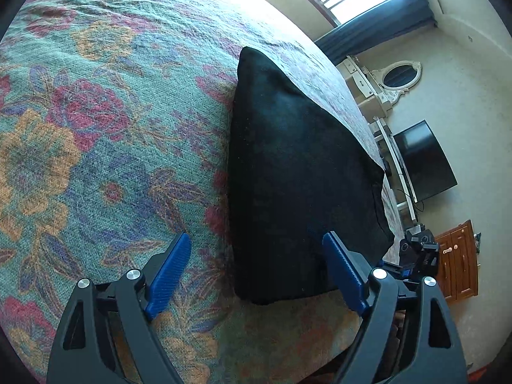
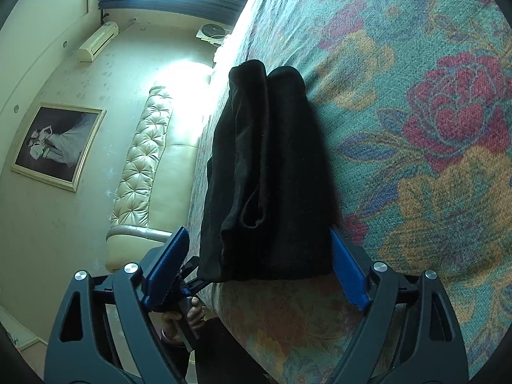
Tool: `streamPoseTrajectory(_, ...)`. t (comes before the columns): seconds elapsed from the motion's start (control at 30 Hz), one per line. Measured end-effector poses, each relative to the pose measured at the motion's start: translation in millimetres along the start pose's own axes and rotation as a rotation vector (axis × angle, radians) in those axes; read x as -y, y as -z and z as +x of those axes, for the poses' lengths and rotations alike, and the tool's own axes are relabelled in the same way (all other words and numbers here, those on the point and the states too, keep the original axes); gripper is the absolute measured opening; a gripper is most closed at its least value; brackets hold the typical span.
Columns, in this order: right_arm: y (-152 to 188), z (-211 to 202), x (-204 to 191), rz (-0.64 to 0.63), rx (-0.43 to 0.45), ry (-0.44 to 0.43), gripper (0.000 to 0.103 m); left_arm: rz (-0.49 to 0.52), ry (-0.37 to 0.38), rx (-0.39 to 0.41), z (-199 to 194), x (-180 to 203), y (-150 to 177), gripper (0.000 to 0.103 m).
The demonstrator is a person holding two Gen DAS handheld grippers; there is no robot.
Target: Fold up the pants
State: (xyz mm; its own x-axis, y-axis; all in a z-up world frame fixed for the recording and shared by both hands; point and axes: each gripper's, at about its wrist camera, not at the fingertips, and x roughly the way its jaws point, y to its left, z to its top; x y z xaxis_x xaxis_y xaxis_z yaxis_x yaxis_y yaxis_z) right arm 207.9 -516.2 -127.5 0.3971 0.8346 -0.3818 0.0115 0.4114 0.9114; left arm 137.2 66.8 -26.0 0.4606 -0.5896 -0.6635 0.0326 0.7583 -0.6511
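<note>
The pants [image 1: 304,172] lay as a compact dark bundle on the bed [image 1: 105,121], close to its near edge, the layers stacked so the doubled ends showed at the far end in the right wrist view [image 2: 268,172]. That placement seemed to suit a person working from the bedside, since the near edge kept the cloth within reach of both tools. The left gripper [image 1: 256,265] hung just short of the bundle's near end with its jaws spread wide and nothing between them, one finger over bare cover and the other over dark cloth. The right gripper [image 2: 259,256] was likewise released, its fingers straddling the bundle's near end without pinching it. Judging by the tidy stack and both tools let go, the folding looked nearly or wholly finished
</note>
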Motion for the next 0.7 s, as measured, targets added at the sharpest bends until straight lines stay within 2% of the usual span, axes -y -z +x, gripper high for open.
streamPoseTrajectory(0.07, 1.7, 2.4, -2.0, -0.012, -0.002, 0.018, 0.086, -0.008, -0.004, 0.010, 2.1, 0.7, 2.1, 0.083)
streamPoseTrajectory(0.17, 3.2, 5.3, -4.1, -0.023, -0.010, 0.037, 0.085, -0.045, 0.037, 0.014, 3.8, 1.9, 4.1, 0.083)
streamPoseTrajectory(0.2, 3.5, 6.4, -4.7, -0.028, -0.016, 0.045, 0.082, -0.048, 0.045, 0.012, 5.3, 3.9, 4.6, 0.083)
streamPoseTrajectory(0.23, 4.6, 8.4, -7.0, -0.037, -0.021, 0.064, 0.071, -0.046, 0.046, 0.012, 6.5, 6.5, 5.9, 0.083)
streamPoseTrajectory(0.33, 8.0, 7.2, -0.4, -0.032, -0.017, 0.108, 0.051, -0.032, 0.043, 0.015, 10.3, 10.8, 9.9, 0.083)
streamPoseTrajectory(0.43, 9.3, 3.6, 7.4, -0.017, -0.014, 0.084, 0.045, -0.038, 0.058, 0.032, 9.0, 13.1, 14.1, 0.082)
streamPoseTrajectory(0.47, 9.9, 3.8, 7.5, -0.018, -0.013, 0.084, 0.045, -0.044, 0.059, 0.034, 9.1, 13.4, 15.1, 0.079)
streamPoseTrajectory(0.5, 9.7, 3.3, 7.6, -0.020, -0.012, 0.086, 0.043, -0.048, 0.057, 0.027, 10.4, 13.7, 16.7, 0.065)
streamPoseTrajectory(0.7, 9.8, 0.4, 12.0, -0.013, -0.007, 0.061, 0.037, -0.067, 0.041, 0.029, 9.0, 9.0, 17.0, 0.049)
